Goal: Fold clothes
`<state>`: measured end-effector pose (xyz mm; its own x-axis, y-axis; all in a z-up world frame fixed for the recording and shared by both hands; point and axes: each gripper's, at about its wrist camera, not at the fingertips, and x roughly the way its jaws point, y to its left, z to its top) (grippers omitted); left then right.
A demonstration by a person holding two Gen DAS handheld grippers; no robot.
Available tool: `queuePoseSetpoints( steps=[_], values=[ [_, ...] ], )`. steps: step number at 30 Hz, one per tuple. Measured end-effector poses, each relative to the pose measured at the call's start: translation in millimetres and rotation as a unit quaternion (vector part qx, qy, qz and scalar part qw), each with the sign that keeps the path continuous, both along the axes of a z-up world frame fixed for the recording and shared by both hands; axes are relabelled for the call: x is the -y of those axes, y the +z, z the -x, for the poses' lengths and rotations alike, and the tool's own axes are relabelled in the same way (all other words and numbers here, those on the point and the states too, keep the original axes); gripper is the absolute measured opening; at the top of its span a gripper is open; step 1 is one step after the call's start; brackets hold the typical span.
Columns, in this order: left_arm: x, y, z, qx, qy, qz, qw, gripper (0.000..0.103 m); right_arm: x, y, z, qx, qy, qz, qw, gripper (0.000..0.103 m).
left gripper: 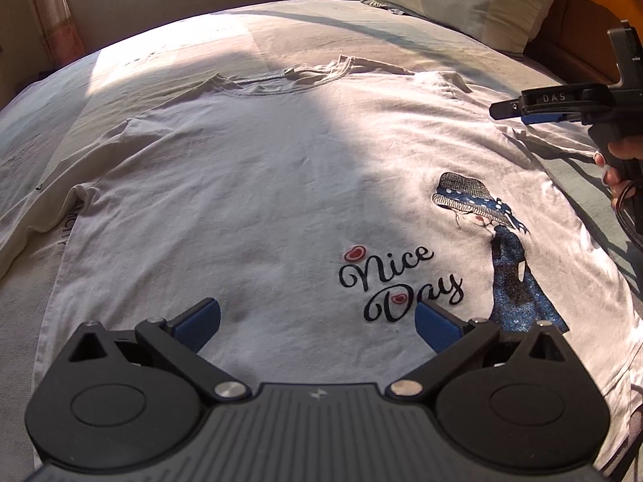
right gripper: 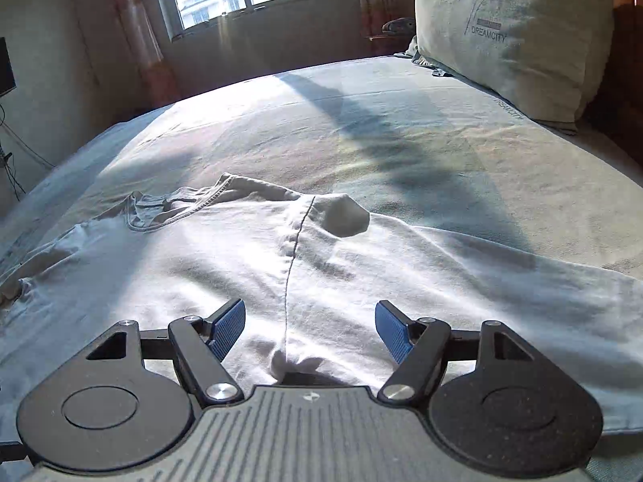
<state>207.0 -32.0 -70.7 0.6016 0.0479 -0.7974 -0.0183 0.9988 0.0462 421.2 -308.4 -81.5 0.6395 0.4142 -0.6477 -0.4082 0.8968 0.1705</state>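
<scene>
Both tongs gape wide, empty: the left gripper (left gripper: pixel 317 321) low in frame over the hem, the right gripper (right gripper: pixel 310 329) above the sleeve seam. The white T-shirt (left gripper: pixel 249 184) lies spread flat mid-bed (left gripper: pixel 281 28). Pinch only shirt cloth, not sheet.

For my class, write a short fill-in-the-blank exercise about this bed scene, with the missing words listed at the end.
1. The white T-shirt lies spread flat on the ____.
2. The script printed on the shirt reads "Nice ____".
3. Both the left claw and the right claw are ____ and grip nothing.
4. The word on the pillow reads ____.

Missing words: bed; Day; open; DREAMCITY
</scene>
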Motion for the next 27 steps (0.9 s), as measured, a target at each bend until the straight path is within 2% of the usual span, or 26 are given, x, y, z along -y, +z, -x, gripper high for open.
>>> queuePoseSetpoints(
  steps=[2,4,6,7,10,12,14,16,19,24,26,27],
  values=[
    [-1.5,-6.8,2.5,-0.012,-0.008,-0.007,0.9999,0.103,-9.9,-13.0,1.5,0.005,0.013,0.038,0.999,0.076],
    [-6.9,-9.5,5.8,-0.009,-0.011,0.007,0.9999,0.103,-1.1,-16.3,6.9,0.030,0.025,0.056,0.998,0.076],
    [-12.0,-9.6,6.9,-0.003,-0.010,0.017,0.9998,0.102,19.0,-15.5,8.5,0.024,0.013,0.060,0.998,0.081],
    [-12.7,-8.3,7.0,0.000,-0.008,0.016,0.9998,0.102,28.3,-13.6,8.2,0.016,0.002,0.061,0.998,0.087],
    [-13.0,-4.9,7.8,0.007,-0.018,0.022,0.9996,0.102,43.6,-0.1,1.7,-0.016,-0.047,0.083,0.995,0.088],
    [-13.5,-5.8,8.1,0.006,-0.022,0.021,0.9995,0.102,42.5,12.8,2.9,-0.012,-0.038,0.064,0.997,0.088],
    [-15.2,-7.3,9.4,0.007,-0.024,0.019,0.9995,0.103,33.3,26.1,-2.5,-0.021,-0.031,0.021,0.999,0.090],
    [-16.9,-8.8,10.7,0.007,-0.026,0.018,0.9995,0.103,18.7,31.7,-16.0,-0.040,-0.040,-0.009,0.998,0.091],
    [-18.7,-10.5,12.6,0.011,-0.029,0.018,0.9994,0.102,-12.3,25.9,-48.0,-0.077,-0.081,-0.011,0.994,0.092],
    [-21.3,-12.2,15.7,0.021,-0.037,0.021,0.9989,0.103,-36.3,5.3,-95.6,-0.081,-0.132,0.040,0.987,0.092],
    [-23.1,-12.7,17.4,0.026,-0.042,0.023,0.9985,0.102,-46.0,-2.9,-114.6,-0.082,-0.152,0.060,0.983,0.103],
    [-23.8,-13.1,18.2,0.029,-0.044,0.023,0.9983,0.102,-50.8,-7.0,-124.1,-0.083,-0.162,0.070,0.981,0.103]
  ],
)
